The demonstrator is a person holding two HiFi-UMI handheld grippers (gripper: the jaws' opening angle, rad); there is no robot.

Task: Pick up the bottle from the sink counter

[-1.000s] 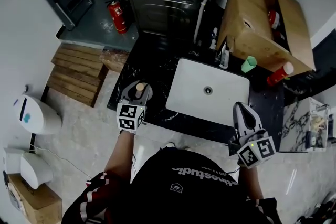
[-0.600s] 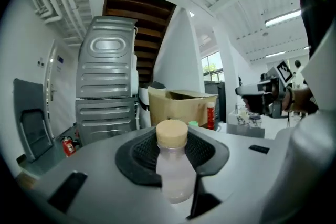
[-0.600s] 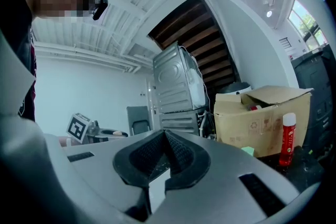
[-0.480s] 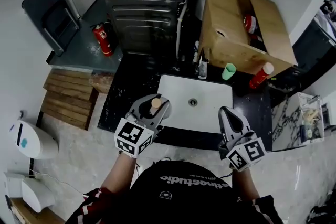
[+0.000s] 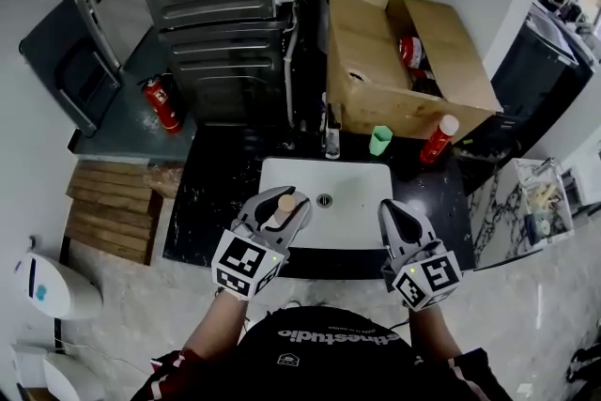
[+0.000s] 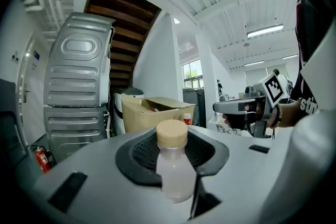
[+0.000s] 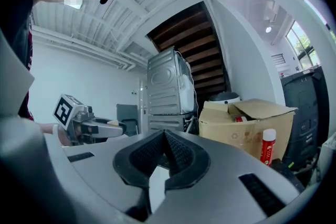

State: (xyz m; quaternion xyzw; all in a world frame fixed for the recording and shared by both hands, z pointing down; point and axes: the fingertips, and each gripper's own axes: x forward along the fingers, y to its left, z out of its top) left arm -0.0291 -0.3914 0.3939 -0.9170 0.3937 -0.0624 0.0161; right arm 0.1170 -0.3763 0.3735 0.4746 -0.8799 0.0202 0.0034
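A small translucent bottle [image 5: 285,206] with a cork-coloured cap stands upright between the pads of my left gripper [image 5: 285,199], held off the counter over the front left corner of the white sink [image 5: 357,192]. In the left gripper view the bottle [image 6: 172,168] fills the gap between the jaws, and my left gripper [image 6: 174,150] is shut on its body. My right gripper [image 5: 392,209] hovers at the sink's front right edge, its pads together with nothing in them. That gripper [image 7: 164,142] shows its pads touching at the tips in the right gripper view.
The black counter [image 5: 211,192] surrounds the sink. Behind the sink stand a dispenser [image 5: 331,138], a green cup [image 5: 379,141] and a red bottle with a white cap [image 5: 438,139] before an open cardboard box [image 5: 404,61]. A washing machine [image 5: 216,14] and fire extinguisher [image 5: 161,104] are far left.
The left gripper has carried the bottle from the counter's left part to the sink's front left corner. The right gripper has come in toward the sink. The head view has shifted.
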